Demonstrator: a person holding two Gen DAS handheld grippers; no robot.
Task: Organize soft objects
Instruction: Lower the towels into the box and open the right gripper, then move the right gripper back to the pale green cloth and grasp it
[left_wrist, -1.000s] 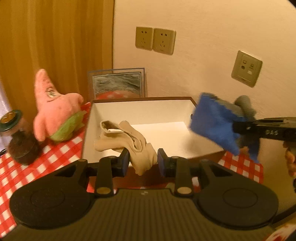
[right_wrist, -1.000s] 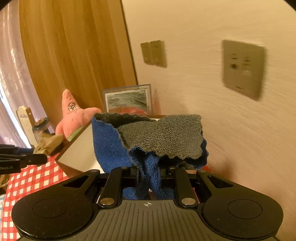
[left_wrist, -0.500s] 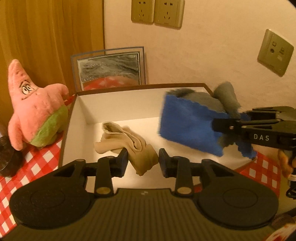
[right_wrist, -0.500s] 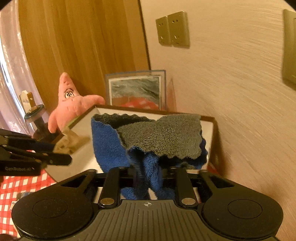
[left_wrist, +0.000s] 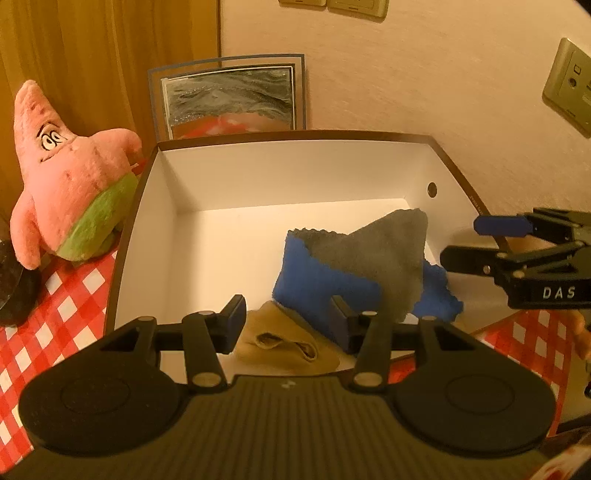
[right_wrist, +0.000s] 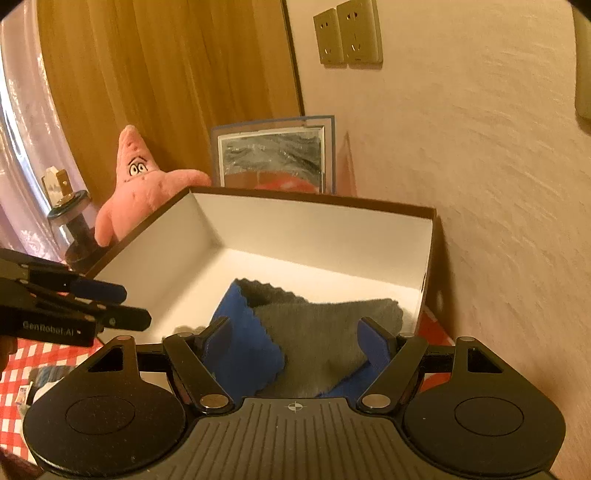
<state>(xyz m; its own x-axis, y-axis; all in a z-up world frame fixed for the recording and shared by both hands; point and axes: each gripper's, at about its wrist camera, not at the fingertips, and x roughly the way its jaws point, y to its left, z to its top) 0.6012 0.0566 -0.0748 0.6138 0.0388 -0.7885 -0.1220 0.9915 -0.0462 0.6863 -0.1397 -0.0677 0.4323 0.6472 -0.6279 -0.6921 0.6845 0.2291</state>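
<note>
Blue-and-grey towel (right_wrist: 314, 339) lay inside the white box (right_wrist: 317, 229), below and between the parted fingers of the right gripper (right_wrist: 295, 341); tan cloth (left_wrist: 284, 347) lay beneath the left gripper (left_wrist: 286, 319), likewise spread and empty.

Inside the box (left_wrist: 147, 206), on its floor: a towel (left_wrist: 354, 266) toward the right wall, a crumpled cloth (left_wrist: 288, 347) just in front of it, touching, against the near wall. Left of the box, on the bench (left_wrist: 55, 306): a starfish plush (left_wrist: 70, 192), upright. Behind the box, leaning on the wall: a framed picture (left_wrist: 229, 96). Above the near rim: left gripper (left_wrist: 286, 319); over the right rim: right gripper (left_wrist: 460, 242).
</note>
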